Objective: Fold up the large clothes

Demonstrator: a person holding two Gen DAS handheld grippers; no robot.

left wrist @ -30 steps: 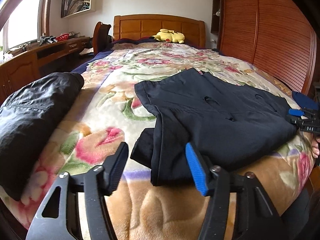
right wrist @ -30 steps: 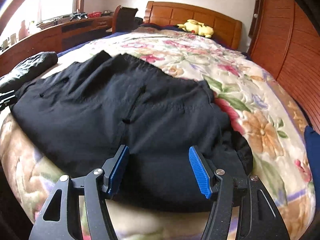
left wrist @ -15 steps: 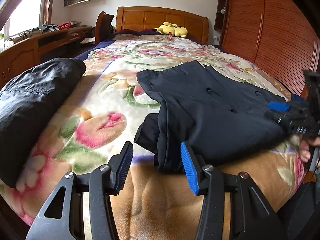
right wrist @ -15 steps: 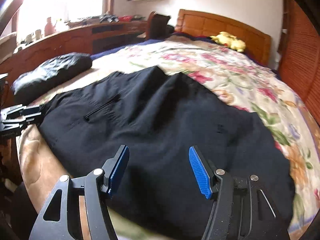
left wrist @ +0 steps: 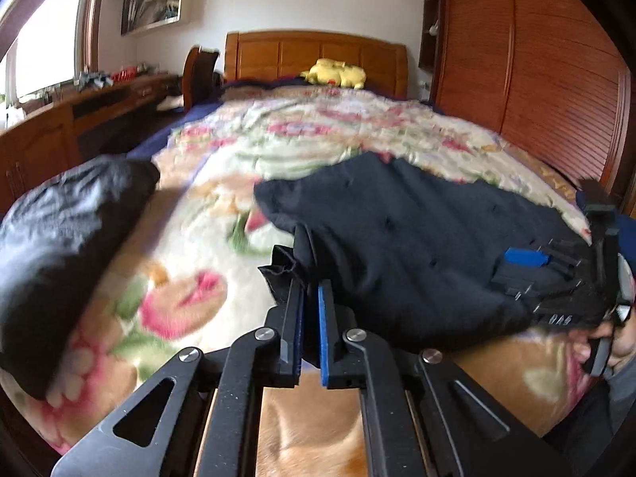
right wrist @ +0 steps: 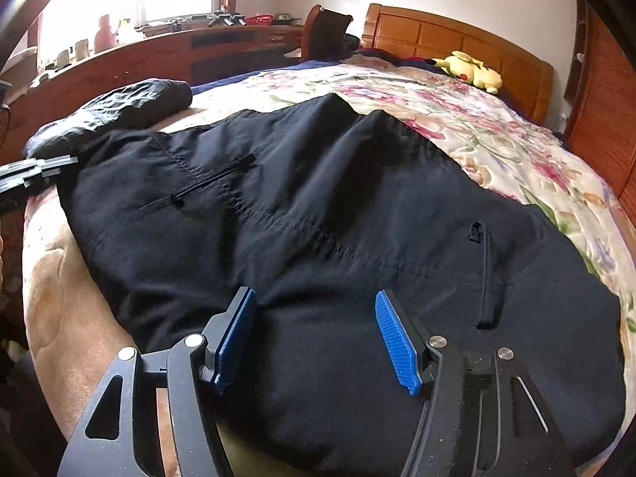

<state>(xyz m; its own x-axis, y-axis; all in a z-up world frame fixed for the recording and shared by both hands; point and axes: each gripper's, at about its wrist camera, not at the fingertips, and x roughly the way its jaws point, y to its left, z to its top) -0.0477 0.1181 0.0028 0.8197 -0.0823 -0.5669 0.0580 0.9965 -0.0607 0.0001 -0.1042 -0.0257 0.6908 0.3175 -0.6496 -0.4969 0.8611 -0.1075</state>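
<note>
L gripper [left wrist: 310, 298] clamped on black trousers [right wrist: 318, 206] edge; R gripper [right wrist: 316, 318] open

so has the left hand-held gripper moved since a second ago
Yes: the left hand-held gripper moved forward along the floral blanket and shut on the dark garment's near corner.

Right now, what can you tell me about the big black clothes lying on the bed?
The black garment looks like thin woven fabric, with stitched seams and slit pockets. It lies partly folded and spread across the near end of the flowery blanket, its edge hanging over the front. The left gripper has its jaws shut on a bunched corner. The right gripper hangs over the cloth, jaws open, not pinching it. A second crumpled black bundle lies beside it.
</note>
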